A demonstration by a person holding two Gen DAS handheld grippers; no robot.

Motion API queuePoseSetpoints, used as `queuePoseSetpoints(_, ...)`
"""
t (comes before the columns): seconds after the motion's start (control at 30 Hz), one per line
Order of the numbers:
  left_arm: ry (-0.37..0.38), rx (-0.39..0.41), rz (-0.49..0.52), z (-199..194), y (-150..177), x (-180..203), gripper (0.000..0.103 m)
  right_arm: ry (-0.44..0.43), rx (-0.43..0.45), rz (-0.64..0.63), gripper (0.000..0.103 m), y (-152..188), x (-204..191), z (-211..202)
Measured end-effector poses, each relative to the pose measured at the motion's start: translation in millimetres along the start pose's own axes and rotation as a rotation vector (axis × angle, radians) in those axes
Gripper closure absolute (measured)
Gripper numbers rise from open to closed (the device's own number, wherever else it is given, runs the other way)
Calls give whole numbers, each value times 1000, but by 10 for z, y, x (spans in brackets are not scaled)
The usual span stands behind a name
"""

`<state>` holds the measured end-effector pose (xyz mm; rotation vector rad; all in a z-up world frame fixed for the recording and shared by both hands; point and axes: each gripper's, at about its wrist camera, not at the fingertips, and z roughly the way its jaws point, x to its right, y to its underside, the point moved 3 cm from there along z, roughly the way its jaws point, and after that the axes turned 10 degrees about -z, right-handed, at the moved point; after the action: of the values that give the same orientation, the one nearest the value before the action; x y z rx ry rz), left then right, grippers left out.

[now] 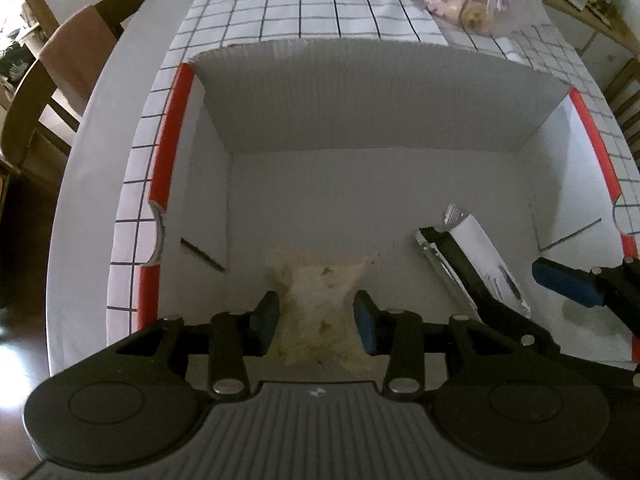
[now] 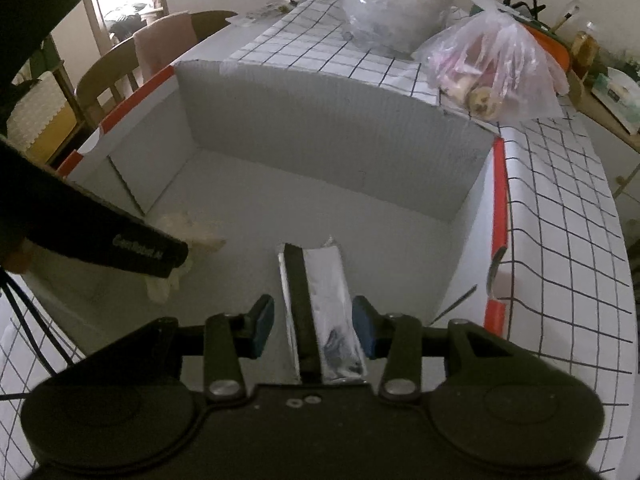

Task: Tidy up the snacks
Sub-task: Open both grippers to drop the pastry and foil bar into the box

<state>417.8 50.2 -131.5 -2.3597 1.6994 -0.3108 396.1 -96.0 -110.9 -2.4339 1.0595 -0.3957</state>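
Inside the white cardboard box [image 1: 360,112], a pale snack pouch [image 1: 318,312] was seen between the slack pads of the left gripper [image 1: 316,318], while the silver bar wrapper [image 2: 324,312], lengthwise along the fingers, lay between the right gripper's [image 2: 314,330] parted pads.

My left gripper [image 1: 316,322] straddles a pale snack pouch [image 1: 320,304] on the white box [image 1: 360,128] floor, pads just beside it; silver wrapper [image 1: 476,264] lies right, near my right gripper [image 1: 516,284].
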Motion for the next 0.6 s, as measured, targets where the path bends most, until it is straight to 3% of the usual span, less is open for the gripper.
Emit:
queuePoseSetpoints(0.23,28,50,-17,-223,58,-37,51,10,36,27,54,29,31,-197)
queuePoseSetpoints(0.6,67,159,-9,-738,297,-104,45,37,114,77,46,127,4,-676)
